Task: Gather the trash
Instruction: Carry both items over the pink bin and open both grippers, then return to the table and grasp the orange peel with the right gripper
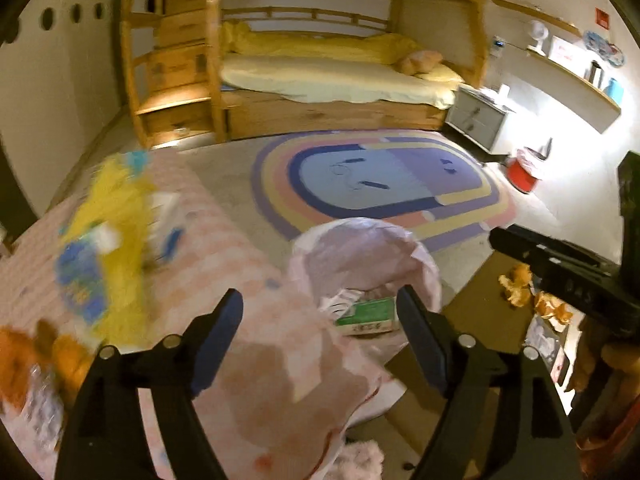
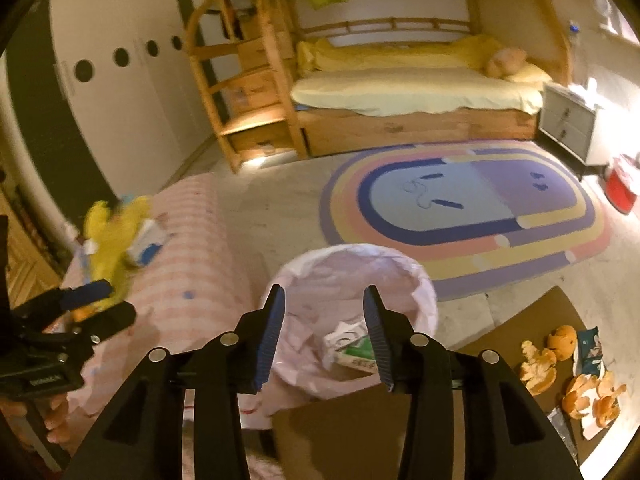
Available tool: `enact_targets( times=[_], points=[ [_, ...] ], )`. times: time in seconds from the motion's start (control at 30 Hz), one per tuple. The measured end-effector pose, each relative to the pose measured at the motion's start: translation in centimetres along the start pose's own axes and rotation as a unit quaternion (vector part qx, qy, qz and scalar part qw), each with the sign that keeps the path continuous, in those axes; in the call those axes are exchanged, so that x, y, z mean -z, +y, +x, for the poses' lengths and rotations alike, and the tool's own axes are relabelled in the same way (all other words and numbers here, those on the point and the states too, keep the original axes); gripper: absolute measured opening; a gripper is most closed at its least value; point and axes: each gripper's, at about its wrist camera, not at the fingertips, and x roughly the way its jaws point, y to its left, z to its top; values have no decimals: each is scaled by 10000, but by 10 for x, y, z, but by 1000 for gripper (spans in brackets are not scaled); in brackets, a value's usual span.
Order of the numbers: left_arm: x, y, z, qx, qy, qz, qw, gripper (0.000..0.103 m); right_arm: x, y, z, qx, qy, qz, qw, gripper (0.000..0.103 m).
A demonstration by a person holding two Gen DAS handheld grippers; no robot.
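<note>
A bin lined with a pale pink bag (image 1: 362,256) (image 2: 352,280) stands on the floor beside a pink striped bed cover. A green and white carton (image 1: 366,314) (image 2: 356,350) lies inside it. My left gripper (image 1: 320,320) is open and empty over the cover's edge, left of the bin. My right gripper (image 2: 324,312) is open and empty just above the bin's near rim. A yellow wrapper (image 1: 108,232) (image 2: 112,232) and a small white and blue carton (image 2: 146,246) lie on the cover. Orange peels (image 2: 568,376) (image 1: 520,288) and a dark wrapper (image 2: 590,350) lie on a brown table.
A pink striped bed cover (image 1: 240,280) fills the left. A rainbow rug (image 2: 460,208) covers the floor ahead, with a wooden bunk bed (image 2: 400,92) behind it. A grey nightstand (image 1: 476,120) and a red bin (image 1: 522,172) stand at the right. More orange peel (image 1: 24,352) lies at the left edge.
</note>
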Motion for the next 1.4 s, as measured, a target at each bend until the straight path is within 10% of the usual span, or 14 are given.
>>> enact_targets(
  times=[0.67,1.4],
  points=[
    [91,143,-123,-1660,-449,-1496,9737,81,15,200,-16,-1340,233,-1725,9756,47],
    [145,236,-126,-2348,-153,-2319,9438,81,45,306,66,-1759,870,-2608,9452,43]
  ],
)
